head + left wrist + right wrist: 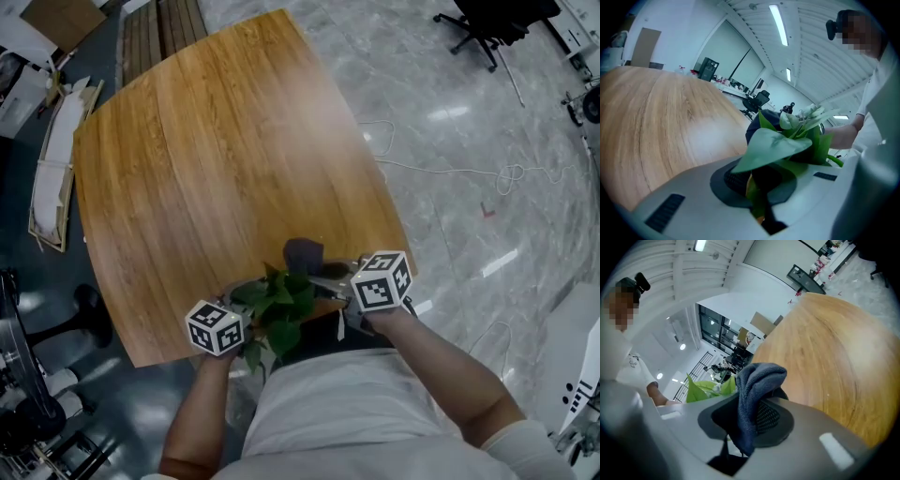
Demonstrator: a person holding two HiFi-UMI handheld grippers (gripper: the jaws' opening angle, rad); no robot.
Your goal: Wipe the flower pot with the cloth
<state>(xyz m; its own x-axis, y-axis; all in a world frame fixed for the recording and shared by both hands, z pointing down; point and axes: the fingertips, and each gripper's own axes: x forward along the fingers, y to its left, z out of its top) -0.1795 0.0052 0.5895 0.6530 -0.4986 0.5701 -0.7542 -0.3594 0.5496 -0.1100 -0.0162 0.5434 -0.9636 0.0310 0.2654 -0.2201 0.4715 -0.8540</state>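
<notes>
Currently: left gripper (757, 190) clamped on flower pot (324, 304) rim, under leaves; right gripper (743, 423) clamped on grey cloth (759, 380), just beside pot.

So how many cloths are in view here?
1. The dark cloth is clamped in the right gripper, just beyond the potted plant at the table's near edge. Leaves could hide another.

The left gripper (757, 190) has its fingers closed together on the plant (780, 145). A yellow-green leaf is pinched between the dark pads, with a sliver of orange showing beneath it. A dark blue cloth (757, 125) sits just behind the leaves, and the wooden counter (661, 117) spreads out to the left.
</notes>
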